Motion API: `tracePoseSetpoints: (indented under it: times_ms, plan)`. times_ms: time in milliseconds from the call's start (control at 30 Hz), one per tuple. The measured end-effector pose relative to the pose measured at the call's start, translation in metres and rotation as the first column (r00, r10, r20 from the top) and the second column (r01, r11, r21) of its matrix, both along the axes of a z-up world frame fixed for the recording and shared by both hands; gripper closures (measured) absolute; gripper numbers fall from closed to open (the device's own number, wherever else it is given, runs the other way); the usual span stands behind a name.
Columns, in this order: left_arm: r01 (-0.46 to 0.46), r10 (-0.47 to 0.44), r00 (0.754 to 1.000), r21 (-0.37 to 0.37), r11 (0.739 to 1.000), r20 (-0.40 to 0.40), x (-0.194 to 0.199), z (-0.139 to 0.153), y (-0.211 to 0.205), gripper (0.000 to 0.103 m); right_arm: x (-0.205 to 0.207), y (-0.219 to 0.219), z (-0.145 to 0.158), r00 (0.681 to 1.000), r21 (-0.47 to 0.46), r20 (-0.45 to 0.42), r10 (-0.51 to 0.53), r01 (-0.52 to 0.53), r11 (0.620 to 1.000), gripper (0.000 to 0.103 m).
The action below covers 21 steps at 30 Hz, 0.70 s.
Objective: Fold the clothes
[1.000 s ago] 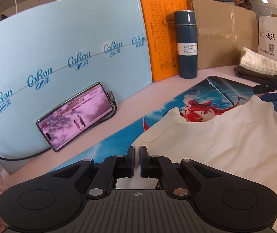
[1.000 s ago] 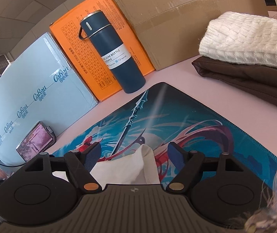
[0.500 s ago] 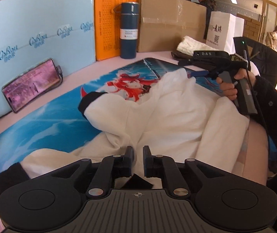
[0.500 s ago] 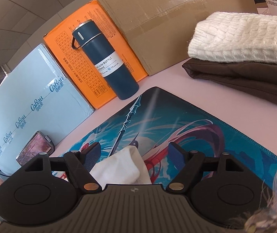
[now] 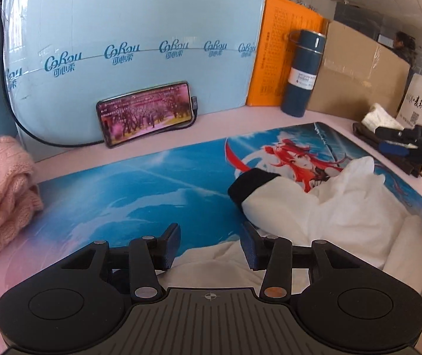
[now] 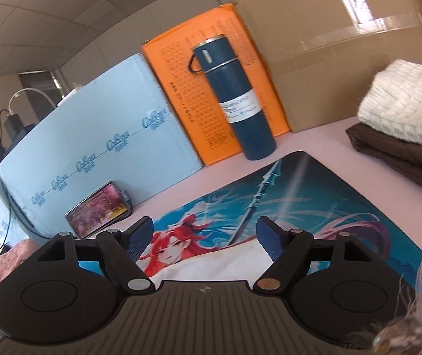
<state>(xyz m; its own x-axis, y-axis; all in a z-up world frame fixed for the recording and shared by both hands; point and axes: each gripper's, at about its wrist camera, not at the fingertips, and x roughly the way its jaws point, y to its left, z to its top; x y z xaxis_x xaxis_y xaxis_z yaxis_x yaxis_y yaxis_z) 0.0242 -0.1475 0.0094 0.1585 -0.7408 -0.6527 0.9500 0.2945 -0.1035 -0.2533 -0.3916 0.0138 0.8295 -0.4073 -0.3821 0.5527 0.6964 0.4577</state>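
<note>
White sweatshirt (image 5: 329, 213): lies bunched on the printed desk mat (image 5: 140, 189), toward its right half, just ahead of both grippers. One sleeve with a black cuff (image 5: 250, 185) is laid across the body, pointing left. Fabric is heaped and creased, not flat.

Left gripper (image 5: 211, 244): fingers spread wide, nothing between them. White cloth sits directly below and ahead of the gap; contact cannot be told.

Right gripper (image 6: 205, 238): fingers likewise wide apart, holding nothing. An edge of the white cloth shows just under the gap in the right wrist view. In the left wrist view this gripper hovers over the garment's far right side.

Progress (judgement): early to middle. One sleeve appears brought in over the torso, but the body is rumpled and no clean rectangle shows. Left to do: flatten, bring in the remaining side, fold the body over, then likely move it to a stack. With both grippers empty, a fresh grasp on a hem or shoulder edge looks like the next need.

Mid distance: pink knit (image 5: 1, 195) piled at the mat's left edge. On the right, a cream knit (image 6: 406, 103) rests folded on a brown garment (image 6: 403, 153), so some clothes seem already done.

Far: phone (image 5: 147, 112) leaning on a light blue board (image 5: 128, 29), a blue bottle (image 6: 236, 100) before an orange box (image 6: 178, 88), cardboard box (image 6: 329, 59) beyond.
</note>
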Motion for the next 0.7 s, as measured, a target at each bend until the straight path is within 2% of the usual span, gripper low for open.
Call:
tracePoseSetpoints:
  times_ms: [100, 200, 267, 333, 400, 433, 467, 500, 533, 600, 700]
  plan:
    - [0.033, -0.033, 0.999, 0.018, 0.999, 0.035, -0.011, -0.010, 0.006, 0.059, 0.040, 0.023, 0.024, 0.984, 0.008, -0.032, 0.174, -0.174, 0.985, 0.022]
    - [0.027, -0.029, 0.996, 0.027, 0.999, 0.083, -0.022, -0.018, 0.015, 0.058, 0.092, 0.046, 0.026, 0.949, 0.084, -0.079, 0.304, -0.297, 0.951, 0.022]
    - [0.026, -0.029, 0.994, 0.027, 0.999, 0.103, -0.028, -0.020, 0.017, 0.053, 0.126, 0.061, 0.021, 0.922, 0.135, -0.106, 0.373, -0.358, 0.924, 0.022]
    - [0.033, -0.036, 0.991, 0.029, 0.999, 0.129, -0.034, -0.022, 0.017, 0.052, 0.153, 0.075, 0.010, 0.904, 0.147, -0.127, 0.408, -0.390, 0.909, 0.022]
    - [0.044, -0.048, 0.989, 0.032, 0.999, 0.141, -0.035, -0.022, 0.017, 0.052, 0.172, 0.082, 0.000, 0.896, 0.152, -0.174, 0.409, -0.386, 0.910, 0.025]
    - [0.051, -0.054, 0.990, 0.030, 0.998, 0.132, -0.034, -0.023, 0.016, 0.051, 0.178, 0.083, -0.004, 0.896, 0.151, -0.195, 0.399, -0.375, 0.915, 0.028]
    - [0.055, -0.057, 0.992, 0.025, 0.998, 0.112, -0.030, -0.024, 0.017, 0.051, 0.181, 0.082, -0.008, 0.898, 0.151, -0.214, 0.384, -0.358, 0.921, 0.041]
    - [0.056, -0.058, 0.995, 0.020, 0.998, 0.086, -0.026, -0.024, 0.018, 0.051, 0.181, 0.078, -0.014, 0.901, 0.157, -0.226, 0.370, -0.341, 0.927, 0.070]
    - [0.058, -0.059, 0.996, 0.015, 0.998, 0.064, -0.022, -0.024, 0.018, 0.050, 0.179, 0.073, -0.018, 0.902, 0.179, -0.223, 0.369, -0.334, 0.925, 0.080]
    - [0.064, -0.064, 0.998, 0.005, 0.998, 0.026, -0.017, -0.023, 0.019, 0.050, 0.167, 0.062, -0.024, 0.912, 0.222, -0.182, 0.367, -0.325, 0.919, 0.089]
    - [0.064, -0.064, 0.998, -0.034, 0.997, -0.009, -0.011, -0.017, 0.017, 0.049, 0.141, 0.052, -0.026, 0.935, 0.232, -0.115, 0.336, -0.304, 0.924, 0.090]
